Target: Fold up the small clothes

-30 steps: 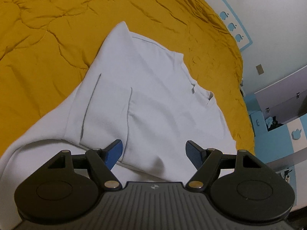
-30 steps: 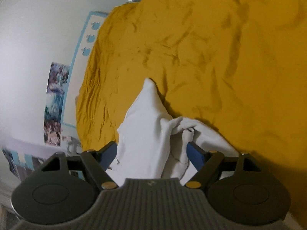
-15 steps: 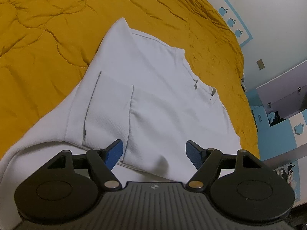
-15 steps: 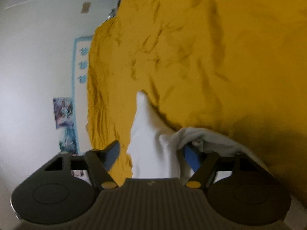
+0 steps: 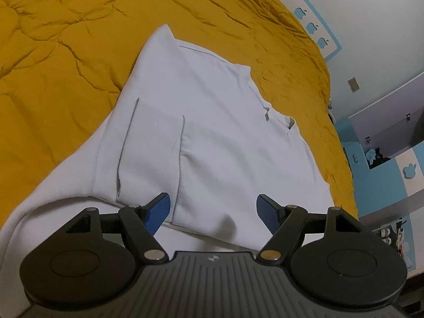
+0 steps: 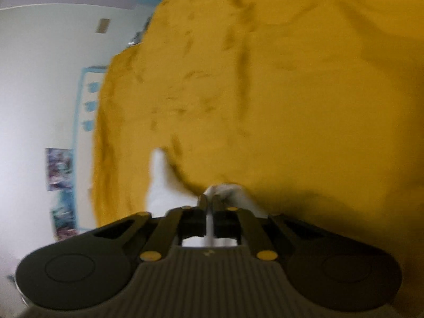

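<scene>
Pinching a bunched fold of the white shirt (image 6: 225,189), the right claw (image 6: 209,202) has its fingers pressed together on the cloth, though that view is blurred. The left claw (image 5: 213,209) hangs spread above the shirt's near hem, gripping nothing. Partly folded, with one sleeve turned in, the shirt lies on the mustard bedspread (image 5: 66,47). Blue apple stickers (image 5: 311,27) mark the far-right wall; no readable writing shows.
</scene>
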